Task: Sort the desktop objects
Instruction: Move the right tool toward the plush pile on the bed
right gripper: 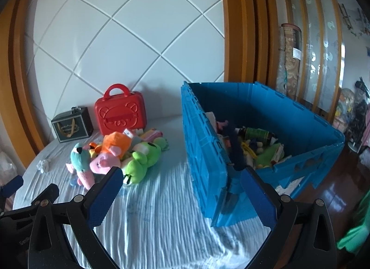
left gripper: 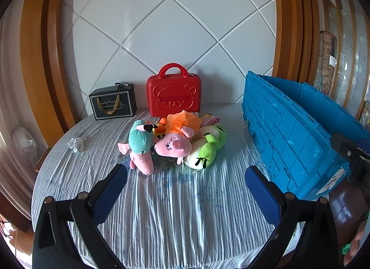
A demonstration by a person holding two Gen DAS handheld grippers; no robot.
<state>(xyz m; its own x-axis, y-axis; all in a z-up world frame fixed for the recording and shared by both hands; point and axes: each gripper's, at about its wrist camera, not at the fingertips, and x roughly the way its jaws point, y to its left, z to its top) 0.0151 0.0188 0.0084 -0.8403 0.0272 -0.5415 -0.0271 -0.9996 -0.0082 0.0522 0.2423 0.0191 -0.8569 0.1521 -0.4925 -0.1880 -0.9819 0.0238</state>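
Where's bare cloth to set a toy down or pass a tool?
Free: the cloth strip between the plush pile and the blue crate, and the near cloth ahead of both open tools. Crowded: the back, red case and black box right behind the pile.

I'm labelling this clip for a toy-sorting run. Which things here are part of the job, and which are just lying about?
Part of the job:
- pile of soft toys
- blue crate, already holding odds and ends
- left gripper and right gripper, both open and empty

Probably just lying about:
- red case
- black gift box
- white crumpled cloth
- striped tablecloth
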